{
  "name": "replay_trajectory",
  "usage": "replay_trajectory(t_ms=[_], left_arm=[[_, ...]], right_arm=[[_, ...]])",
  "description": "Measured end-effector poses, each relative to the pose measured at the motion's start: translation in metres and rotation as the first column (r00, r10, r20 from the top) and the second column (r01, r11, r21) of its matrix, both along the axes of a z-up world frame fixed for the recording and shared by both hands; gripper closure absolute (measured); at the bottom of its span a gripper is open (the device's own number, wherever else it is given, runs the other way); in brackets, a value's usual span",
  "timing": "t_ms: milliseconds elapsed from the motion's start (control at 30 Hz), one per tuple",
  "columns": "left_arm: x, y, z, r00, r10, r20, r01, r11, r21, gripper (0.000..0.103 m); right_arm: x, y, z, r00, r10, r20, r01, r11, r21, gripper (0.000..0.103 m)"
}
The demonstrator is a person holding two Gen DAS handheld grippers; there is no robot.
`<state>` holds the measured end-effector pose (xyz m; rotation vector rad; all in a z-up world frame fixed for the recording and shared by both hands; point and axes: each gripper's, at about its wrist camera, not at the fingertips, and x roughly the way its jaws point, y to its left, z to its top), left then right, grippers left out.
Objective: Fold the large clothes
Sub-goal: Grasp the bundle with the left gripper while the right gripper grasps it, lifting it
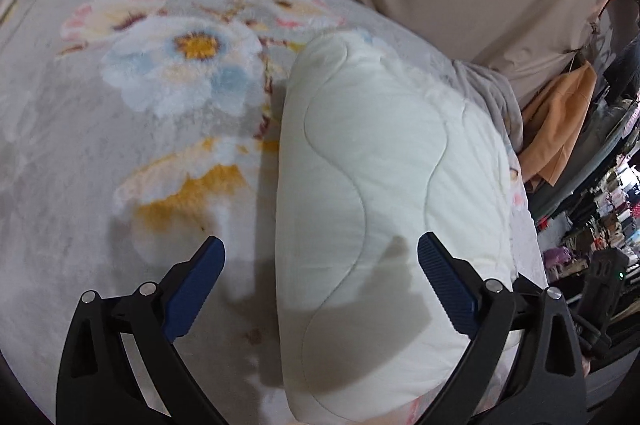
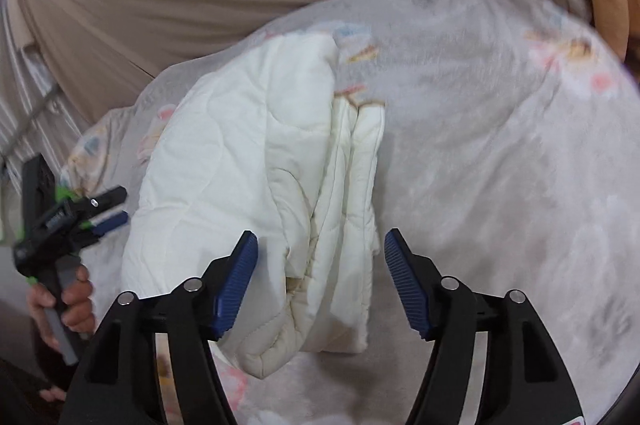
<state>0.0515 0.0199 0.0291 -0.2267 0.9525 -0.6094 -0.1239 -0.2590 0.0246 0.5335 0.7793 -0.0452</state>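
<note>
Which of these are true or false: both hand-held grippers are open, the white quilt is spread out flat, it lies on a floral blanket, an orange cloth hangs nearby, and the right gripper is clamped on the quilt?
1. Both the left hand-held gripper and the right hand-held gripper are open. True.
2. The white quilt is spread flat. False: it is folded into a thick bundle with layered edges showing.
3. It lies on a floral blanket. True.
4. An orange cloth hangs nearby. True.
5. The right hand-held gripper clamps the quilt. False: its jaws stand apart, holding nothing.
</note>
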Motion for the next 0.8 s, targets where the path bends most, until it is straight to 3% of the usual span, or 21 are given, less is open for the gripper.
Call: replay_trajectory(t_ms=[67, 233, 400, 800], left_arm=[[0.002, -0.01, -0.011, 0.999, -0.039, -0.033, 0.039, 0.999, 0.006, 0.008], [-0.004, -0.037, -0.014, 0.996, -0.091, -0.02, 0.092, 0.995, 0.026, 0.005], [-0.011, -0.059, -0.012, 0.997, -0.06, 0.047, 0.052, 0.989, 0.141, 0.005], [-0.01, -0.067, -0.015, 0.996, -0.033, 0.082, 0.017, 0.981, 0.194, 0.005]], right_arm=[[0.007, -0.004, -0.011, 1.0, 0.018, -0.022, -0.017, 0.997, 0.075, 0.036], [0.019, -0.003, -0.021, 0.998, 0.044, -0.039, -0.04, 0.994, 0.102, 0.027], [0.033, 0.003, -0.025, 0.997, 0.05, -0.054, -0.044, 0.994, 0.096, 0.02], [0.054, 0.008, -0.035, 0.997, 0.06, -0.052, -0.055, 0.995, 0.086, 0.015]])
